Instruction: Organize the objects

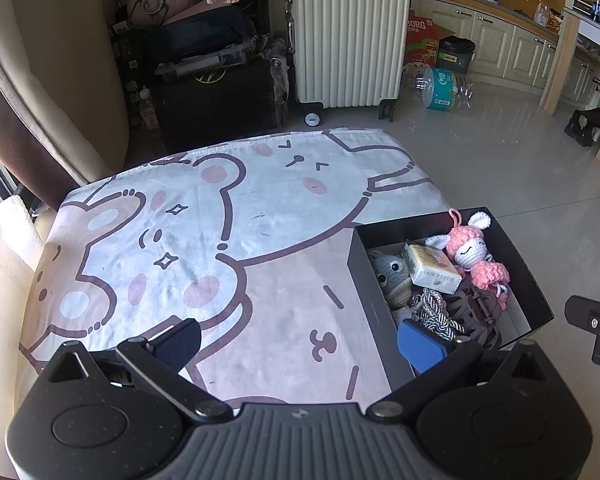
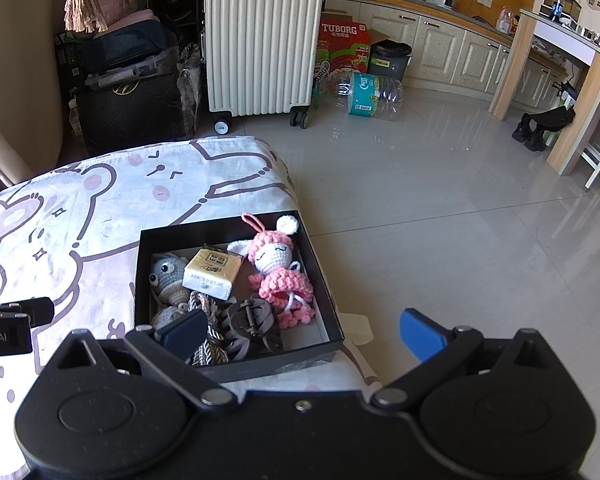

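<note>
A black box [image 1: 370,280] [image 2: 140,280] sits at the right edge of a table with a cartoon-bear cloth [image 1: 204,232] [image 2: 68,216]. Inside lie a pink crochet doll [image 1: 476,248] [image 2: 278,268], a grey crochet toy [image 1: 388,272] [image 2: 166,276], a tissue pack [image 1: 432,268] [image 2: 210,274], a braided cord [image 1: 436,312] [image 2: 208,320] and a dark hair claw [image 1: 480,308] [image 2: 252,324]. My left gripper [image 1: 300,340] is open and empty above the cloth, left of the box. My right gripper [image 2: 302,334] is open and empty above the box's near right corner.
A white suitcase [image 1: 344,36] [image 2: 260,40] stands on the tiled floor [image 2: 440,208] beyond the table, with black bags [image 1: 216,96] to its left. A plastic bottle pack [image 2: 364,92] and a Tuborg carton [image 2: 342,48] lie near cabinets. A wooden table leg [image 2: 580,112] stands right.
</note>
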{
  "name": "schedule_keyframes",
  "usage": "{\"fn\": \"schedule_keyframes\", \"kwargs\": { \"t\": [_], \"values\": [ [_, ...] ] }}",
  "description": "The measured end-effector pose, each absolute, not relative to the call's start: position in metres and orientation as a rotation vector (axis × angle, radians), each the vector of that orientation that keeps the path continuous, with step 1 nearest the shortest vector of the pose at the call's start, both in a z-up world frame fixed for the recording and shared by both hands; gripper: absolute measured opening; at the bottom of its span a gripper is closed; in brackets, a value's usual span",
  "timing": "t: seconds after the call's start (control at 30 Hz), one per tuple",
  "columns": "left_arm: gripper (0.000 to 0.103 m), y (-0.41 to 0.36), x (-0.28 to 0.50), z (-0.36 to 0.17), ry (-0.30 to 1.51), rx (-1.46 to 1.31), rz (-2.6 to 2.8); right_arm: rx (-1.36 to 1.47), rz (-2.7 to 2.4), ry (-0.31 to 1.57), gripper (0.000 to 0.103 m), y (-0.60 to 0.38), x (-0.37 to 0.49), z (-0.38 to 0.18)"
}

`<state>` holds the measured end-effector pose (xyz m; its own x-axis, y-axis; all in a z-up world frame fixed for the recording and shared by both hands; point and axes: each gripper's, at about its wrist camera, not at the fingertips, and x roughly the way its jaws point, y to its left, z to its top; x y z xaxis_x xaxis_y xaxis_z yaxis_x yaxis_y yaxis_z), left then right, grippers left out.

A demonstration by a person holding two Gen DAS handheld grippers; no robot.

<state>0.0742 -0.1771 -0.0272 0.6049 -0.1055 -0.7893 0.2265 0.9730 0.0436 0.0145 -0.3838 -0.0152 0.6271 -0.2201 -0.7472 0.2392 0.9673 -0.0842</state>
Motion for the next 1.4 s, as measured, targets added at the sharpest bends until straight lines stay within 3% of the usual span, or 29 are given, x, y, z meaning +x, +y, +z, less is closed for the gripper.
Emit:
{"fn": "schedule_keyframes", "kwargs": {
  "t": [1.4],
  "values": [
    [0.103, -0.1764, 0.0744, -0.0272, 0.911, 0.138, -0.197, 0.026, -0.264, 0.856, 0.103, -0.3853, 0.0141, -0.0155]
  ]
}}
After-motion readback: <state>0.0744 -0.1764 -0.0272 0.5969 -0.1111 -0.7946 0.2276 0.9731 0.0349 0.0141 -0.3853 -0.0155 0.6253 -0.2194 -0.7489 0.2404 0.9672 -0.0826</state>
